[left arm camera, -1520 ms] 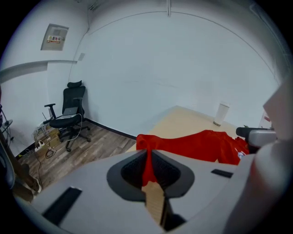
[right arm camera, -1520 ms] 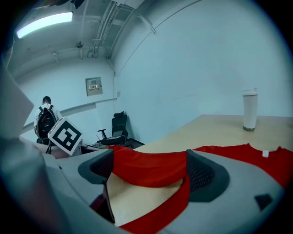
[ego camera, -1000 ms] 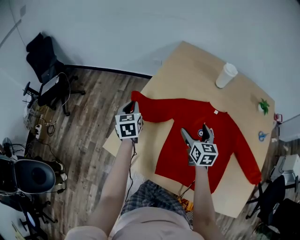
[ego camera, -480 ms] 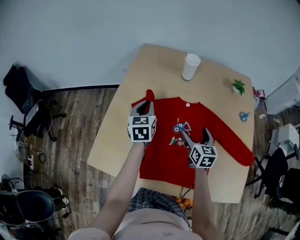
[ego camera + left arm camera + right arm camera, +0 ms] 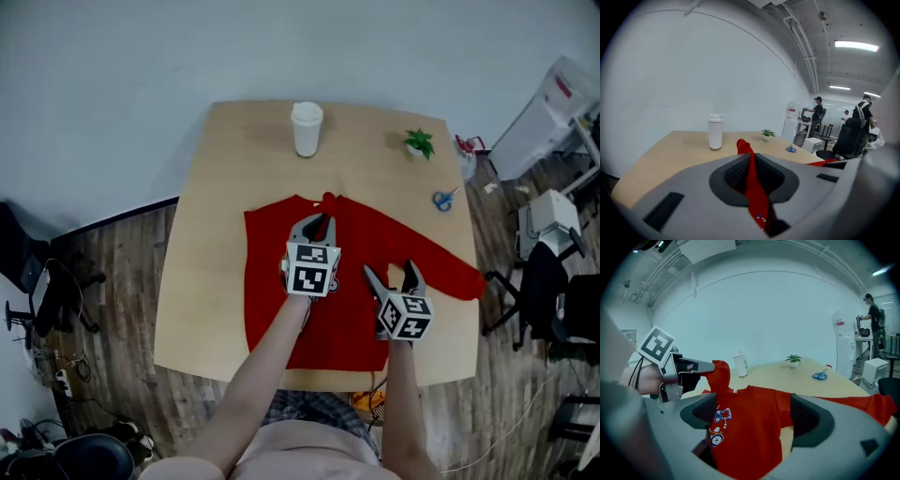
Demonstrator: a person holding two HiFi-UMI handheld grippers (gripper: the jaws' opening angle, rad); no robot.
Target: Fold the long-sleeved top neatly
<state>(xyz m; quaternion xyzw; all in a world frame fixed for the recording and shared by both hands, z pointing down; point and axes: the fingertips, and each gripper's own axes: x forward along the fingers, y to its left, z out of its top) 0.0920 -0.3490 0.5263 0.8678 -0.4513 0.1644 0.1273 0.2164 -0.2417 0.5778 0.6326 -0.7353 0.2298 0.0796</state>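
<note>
A red long-sleeved top (image 5: 352,281) lies spread on the wooden table (image 5: 216,187), its print (image 5: 719,420) facing up. My left gripper (image 5: 322,221) is shut on the cuff of the left sleeve (image 5: 751,180), which it holds lifted over the top's chest near the neckline. That red cuff (image 5: 720,373) sticks out past the jaw tips. My right gripper (image 5: 394,275) hovers open above the right half of the body, nothing between its jaws. The right sleeve (image 5: 448,272) still stretches out toward the table's right edge.
A white lidded cup (image 5: 307,127) stands at the table's far side. A small potted plant (image 5: 418,142) and blue scissors (image 5: 443,199) lie at the far right. Office chairs (image 5: 553,300) and a white unit (image 5: 548,112) crowd the floor to the right.
My left gripper has carried the left sleeve from the table's left edge across onto the chest. My right gripper has moved over the top toward its right side. The head view swung left.
</note>
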